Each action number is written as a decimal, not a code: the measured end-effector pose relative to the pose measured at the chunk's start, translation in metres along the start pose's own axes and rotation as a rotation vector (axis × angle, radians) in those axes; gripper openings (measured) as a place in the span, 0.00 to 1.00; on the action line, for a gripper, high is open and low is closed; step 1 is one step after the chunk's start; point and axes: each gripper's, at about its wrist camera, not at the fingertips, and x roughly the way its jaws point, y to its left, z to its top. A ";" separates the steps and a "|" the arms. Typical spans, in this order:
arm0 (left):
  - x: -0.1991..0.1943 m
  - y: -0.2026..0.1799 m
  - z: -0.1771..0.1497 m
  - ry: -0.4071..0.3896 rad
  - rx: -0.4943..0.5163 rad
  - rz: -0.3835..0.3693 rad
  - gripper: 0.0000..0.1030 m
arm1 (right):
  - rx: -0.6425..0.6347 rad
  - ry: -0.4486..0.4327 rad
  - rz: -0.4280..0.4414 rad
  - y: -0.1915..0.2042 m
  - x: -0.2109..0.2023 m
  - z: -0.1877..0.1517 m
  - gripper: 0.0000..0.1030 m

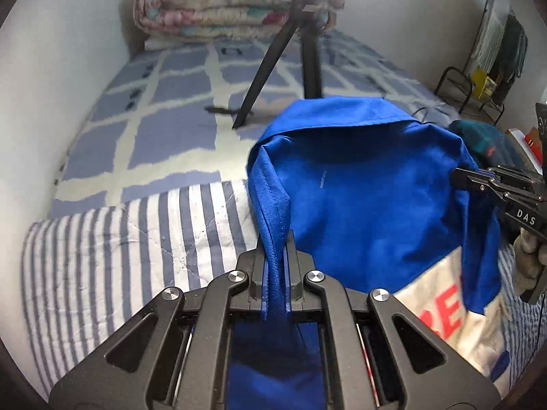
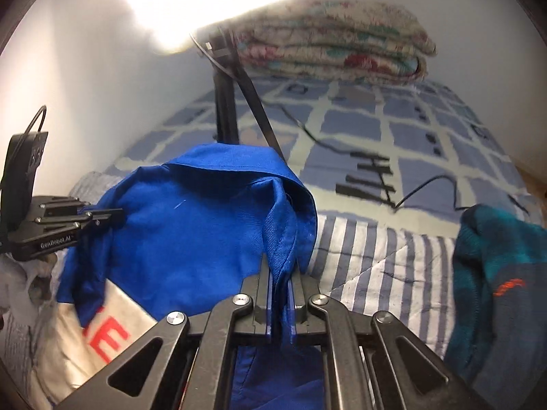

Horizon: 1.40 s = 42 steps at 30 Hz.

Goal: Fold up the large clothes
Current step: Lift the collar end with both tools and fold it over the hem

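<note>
Blue garment [image 1: 369, 184]: large, white panel with red lettering on its lower part; held lifted over the near end of the bed [image 1: 164, 112], stretched between both tools.
Left tool [image 1: 276, 273]: clamped on a folded seam of the blue garment, cloth running down between its fingers.
Right tool [image 2: 281, 294]: clamped likewise on the opposite edge of the garment.
Striped quilt [image 1: 136, 239]: blue and white, lying on the bed below the garment.
Bed cover: blue squares with pale grid.
Tripod [image 1: 273, 65]: black, standing on the bed beyond the garment.
Folded floral blanket [image 2: 335, 48]: at the far end of the bed.
Teal knit garment [image 2: 495, 273]: on the quilt, to the right of the blue garment.
</note>
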 end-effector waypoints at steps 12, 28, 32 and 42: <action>-0.123 -0.022 -0.035 -0.118 -0.008 -0.043 0.03 | -0.027 -0.114 0.062 0.026 -0.120 -0.014 0.03; -0.245 -0.083 -0.181 -0.123 0.012 -0.088 0.03 | -0.063 -0.127 0.129 0.093 -0.255 -0.164 0.03; -0.251 -0.102 -0.228 -0.068 0.061 -0.076 0.03 | -0.052 -0.100 0.130 0.105 -0.260 -0.213 0.03; -0.235 -0.115 -0.311 0.056 0.116 -0.003 0.10 | -0.136 -0.009 0.020 0.131 -0.247 -0.312 0.07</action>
